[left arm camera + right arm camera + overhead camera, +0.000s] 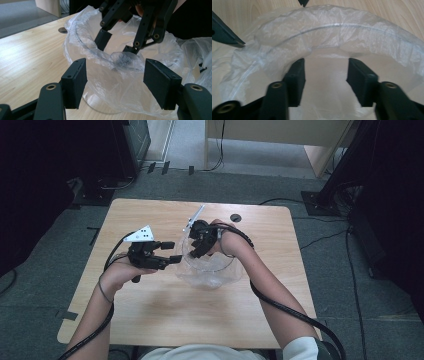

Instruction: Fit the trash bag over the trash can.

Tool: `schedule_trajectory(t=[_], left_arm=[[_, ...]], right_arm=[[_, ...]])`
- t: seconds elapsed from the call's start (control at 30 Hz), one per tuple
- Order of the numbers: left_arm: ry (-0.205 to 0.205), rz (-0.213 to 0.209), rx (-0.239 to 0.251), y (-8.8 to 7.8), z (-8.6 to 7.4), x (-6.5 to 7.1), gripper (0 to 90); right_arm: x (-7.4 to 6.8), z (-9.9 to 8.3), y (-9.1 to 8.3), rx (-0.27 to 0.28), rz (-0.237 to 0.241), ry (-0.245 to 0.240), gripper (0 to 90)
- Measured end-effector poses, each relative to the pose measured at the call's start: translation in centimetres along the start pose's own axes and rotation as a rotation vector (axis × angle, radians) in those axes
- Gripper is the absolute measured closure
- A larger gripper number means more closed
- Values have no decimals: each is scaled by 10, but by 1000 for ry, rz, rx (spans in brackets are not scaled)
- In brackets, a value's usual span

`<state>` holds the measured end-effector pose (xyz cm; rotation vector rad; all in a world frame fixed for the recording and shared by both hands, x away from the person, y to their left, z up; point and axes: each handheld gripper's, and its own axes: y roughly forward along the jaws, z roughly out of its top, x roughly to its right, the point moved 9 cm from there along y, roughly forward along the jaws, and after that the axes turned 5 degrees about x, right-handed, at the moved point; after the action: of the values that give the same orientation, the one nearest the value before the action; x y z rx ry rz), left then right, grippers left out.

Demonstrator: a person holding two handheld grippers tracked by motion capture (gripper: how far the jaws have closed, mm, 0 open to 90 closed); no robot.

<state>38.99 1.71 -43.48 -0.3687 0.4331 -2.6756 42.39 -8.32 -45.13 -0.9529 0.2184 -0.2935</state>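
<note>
A clear round container lined with a thin clear plastic bag (210, 270) stands in the middle of the wooden table (150, 310). My left gripper (172, 251) is level at the container's left side, jaws open and facing the crumpled bag rim (80, 32). In the left gripper view its pads (75, 82) stand wide apart and just short of the film. My right gripper (194, 251) reaches down over the far rim into the bag. Its jaws (325, 75) are open and nothing is pinched between them. The rim of the bag (337, 32) arcs beyond them.
A round cable hole (235, 217) sits near the table's far edge. Thick black cables trail from both grippers toward the person. Dark stands (345, 165) and a pale wooden cabinet (280, 135) are on the floor beyond the table.
</note>
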Motion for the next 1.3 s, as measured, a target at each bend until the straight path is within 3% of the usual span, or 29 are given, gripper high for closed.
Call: schedule_trajectory(t=[0.1, 0.2, 0.33, 0.43, 0.5, 0.6, 0.73, 0.97, 1.3], left_arm=[[0, -1, -5, 2, -2, 1, 346], [1, 0, -3, 2, -1, 0, 345], [1, 0, 12, 2, 1, 0, 349], [3, -6, 14, 2, 1, 1, 378], [1, -9, 14, 3, 0, 3, 383], [8, -14, 6, 4, -1, 3, 383], [6, -18, 5, 5, -2, 4, 382], [7, -21, 1, 7, -3, 4, 377], [9, -29, -7, 9, -6, 5, 370]], right_arm=[[-1, 0, 3, 17, 25, -21, 335], [2, -3, 0, -11, 8, -18, 323], [9, 0, -12, 11, -8, 50, 465], [12, 2, -12, 20, -11, 174, 551], [12, 0, -4, 3, -1, 210, 550], [13, -4, 10, -17, 8, 223, 535], [18, -4, 22, 16, 12, 260, 489], [21, -13, 36, 11, -16, 215, 421], [20, -17, 41, -15, -23, 208, 404]])
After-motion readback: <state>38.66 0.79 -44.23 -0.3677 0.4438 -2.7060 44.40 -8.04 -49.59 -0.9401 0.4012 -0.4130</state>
